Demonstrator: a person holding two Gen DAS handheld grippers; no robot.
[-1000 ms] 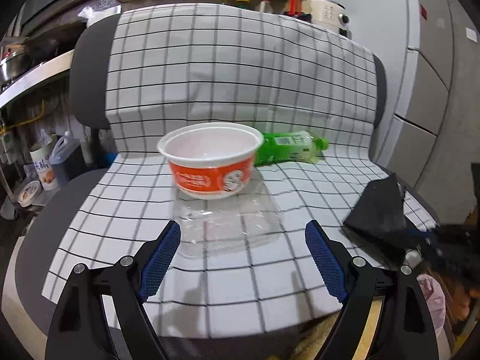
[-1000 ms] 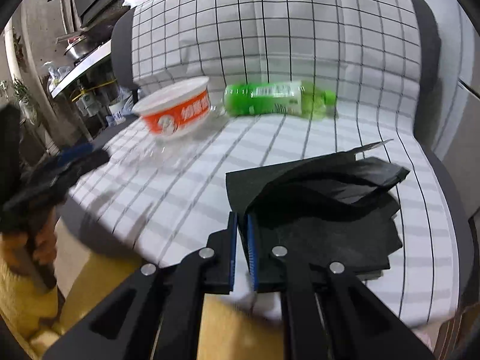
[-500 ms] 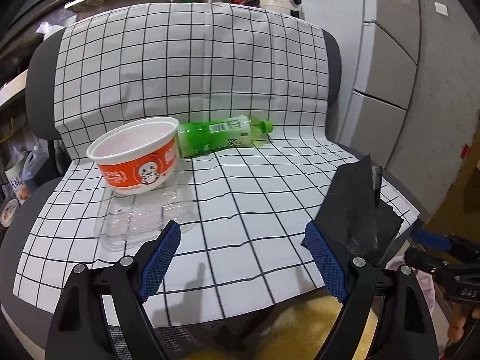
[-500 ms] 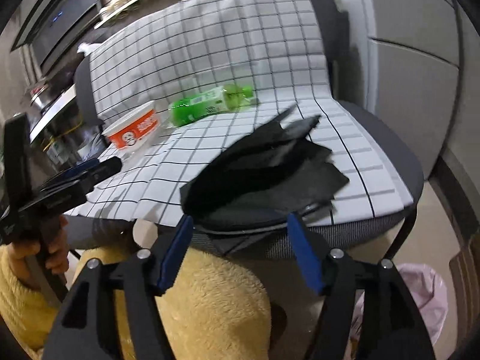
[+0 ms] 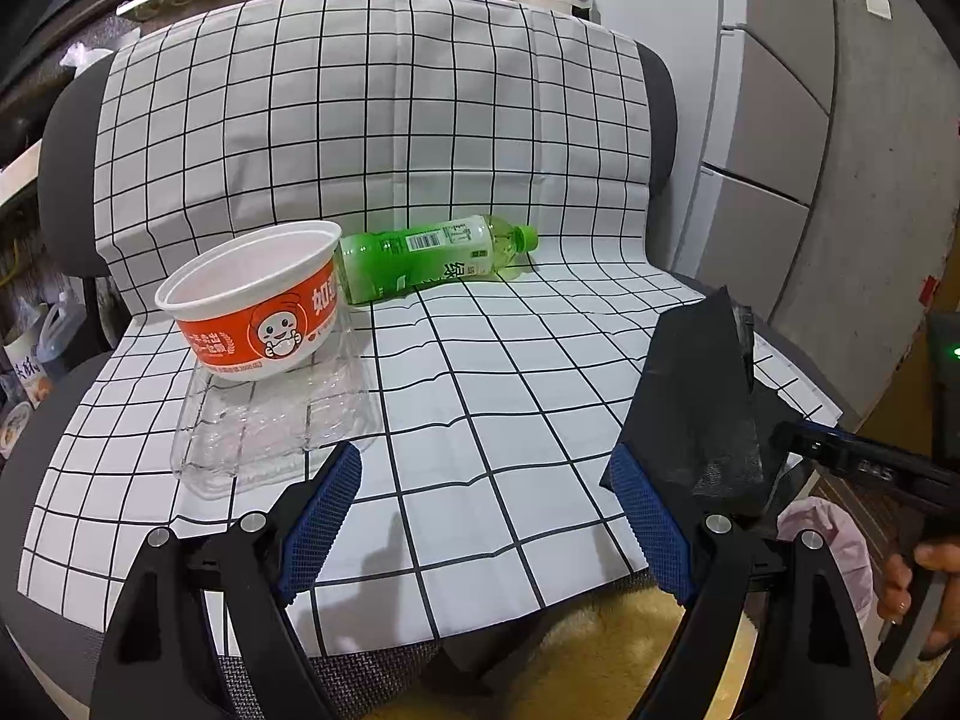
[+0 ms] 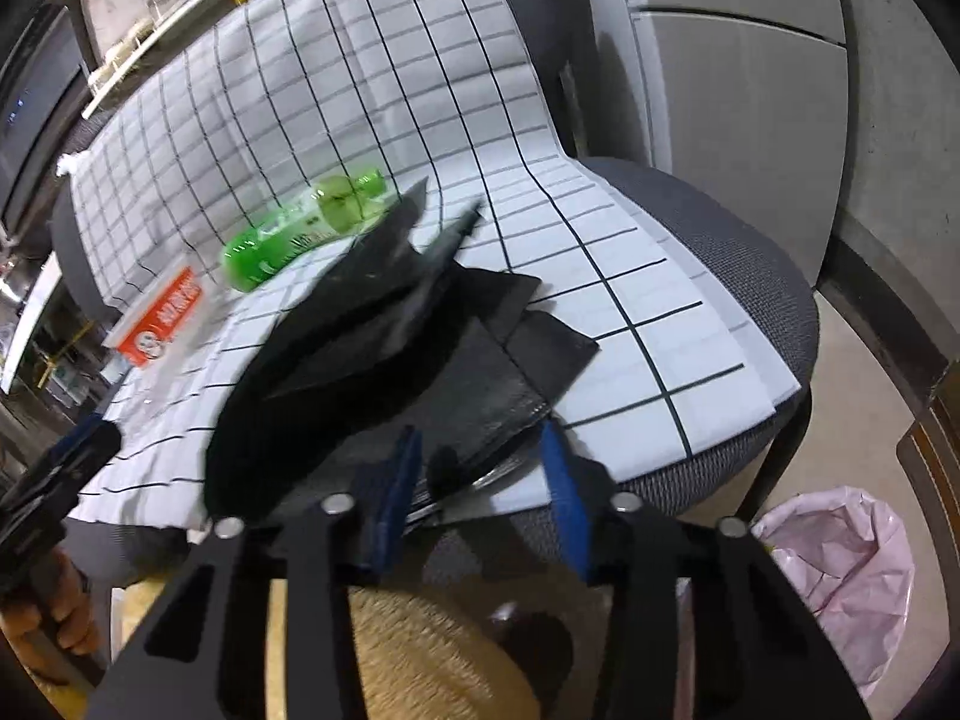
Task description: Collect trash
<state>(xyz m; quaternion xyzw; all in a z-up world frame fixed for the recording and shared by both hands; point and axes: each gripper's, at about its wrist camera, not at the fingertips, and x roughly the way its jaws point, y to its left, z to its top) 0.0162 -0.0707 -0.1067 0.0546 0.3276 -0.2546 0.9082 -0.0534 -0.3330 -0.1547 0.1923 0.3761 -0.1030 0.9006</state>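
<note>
Left wrist view:
Left gripper (image 5: 486, 516): jaws wide apart, empty.
Noodle bowl (image 5: 258, 306): on clear tray (image 5: 270, 420), chair seat.
Green bottle (image 5: 420, 255): lying beside bowl.

Right wrist view:
Right gripper (image 6: 480, 495): jaws closing; black bag (image 6: 384, 336) edge between them, not yet pressed.

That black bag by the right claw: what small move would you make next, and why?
Probably nudge the right gripper forward and finish closing. Its jaws are closing with the black bag's near edge between them, but the pads do not look pressed on it yet. The left gripper hangs open and empty.
</note>
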